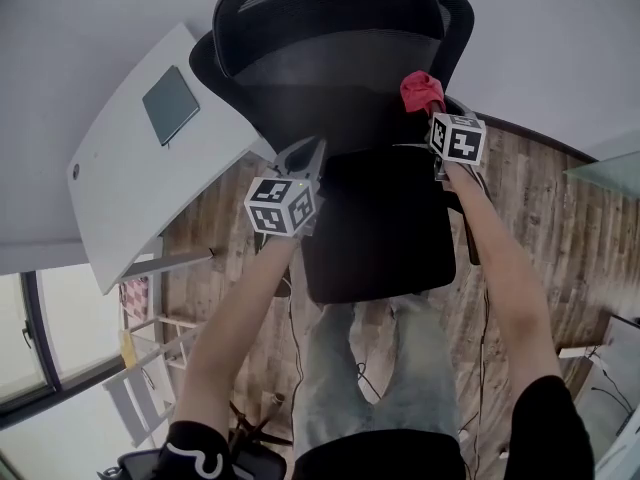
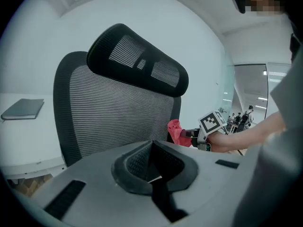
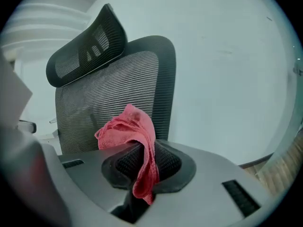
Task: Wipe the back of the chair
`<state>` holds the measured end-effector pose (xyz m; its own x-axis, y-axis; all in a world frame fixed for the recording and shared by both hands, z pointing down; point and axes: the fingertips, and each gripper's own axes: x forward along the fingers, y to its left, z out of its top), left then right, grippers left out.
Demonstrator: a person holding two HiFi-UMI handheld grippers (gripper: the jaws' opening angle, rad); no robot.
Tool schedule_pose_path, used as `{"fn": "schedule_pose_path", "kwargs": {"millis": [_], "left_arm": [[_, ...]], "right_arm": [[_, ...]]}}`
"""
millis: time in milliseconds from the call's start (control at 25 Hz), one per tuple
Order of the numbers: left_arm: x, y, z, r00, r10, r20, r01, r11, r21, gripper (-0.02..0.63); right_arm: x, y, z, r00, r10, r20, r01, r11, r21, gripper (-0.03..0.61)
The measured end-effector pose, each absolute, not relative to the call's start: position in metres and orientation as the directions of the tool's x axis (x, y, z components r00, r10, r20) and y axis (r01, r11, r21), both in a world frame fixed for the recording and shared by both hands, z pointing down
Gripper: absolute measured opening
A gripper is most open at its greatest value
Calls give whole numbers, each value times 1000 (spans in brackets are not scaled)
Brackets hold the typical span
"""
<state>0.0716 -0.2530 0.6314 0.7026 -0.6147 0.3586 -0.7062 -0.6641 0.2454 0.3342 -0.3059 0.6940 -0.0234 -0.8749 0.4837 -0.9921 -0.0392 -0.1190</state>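
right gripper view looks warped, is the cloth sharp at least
Right gripper view: fisheye, dark corners, chair back bowed; the red cloth in the right gripper is sharp, the pale shape at left blurred. Left gripper view: same warp.

Bright, even light fills the room, with soft shadows and no hard glare. The window (image 1: 80, 298) at the head view's lower left is washed out almost to white. The black chair (image 1: 340, 78) reads nearly solid there, its seat losing detail. Both gripper views are strongly fisheye (black corners, bowed lines). The grey housing nearest each lens is soft, while the red cloth (image 3: 127, 129) and the chair's mesh are sharp. A blurred pale shape smears the right gripper view's left edge.
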Motion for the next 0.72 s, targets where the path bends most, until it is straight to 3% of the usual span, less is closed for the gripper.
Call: {"fn": "schedule_pose_path", "kwargs": {"millis": [440, 720], "left_arm": [[102, -244, 638, 734, -579, 355, -673, -690, 268, 25], [68, -238, 651, 717, -589, 374, -693, -664, 283, 25]], "right_arm": [[404, -272, 693, 126, -862, 491, -970, -211, -121, 74], [314, -261, 680, -185, -914, 361, -962, 94, -256, 75]]}}
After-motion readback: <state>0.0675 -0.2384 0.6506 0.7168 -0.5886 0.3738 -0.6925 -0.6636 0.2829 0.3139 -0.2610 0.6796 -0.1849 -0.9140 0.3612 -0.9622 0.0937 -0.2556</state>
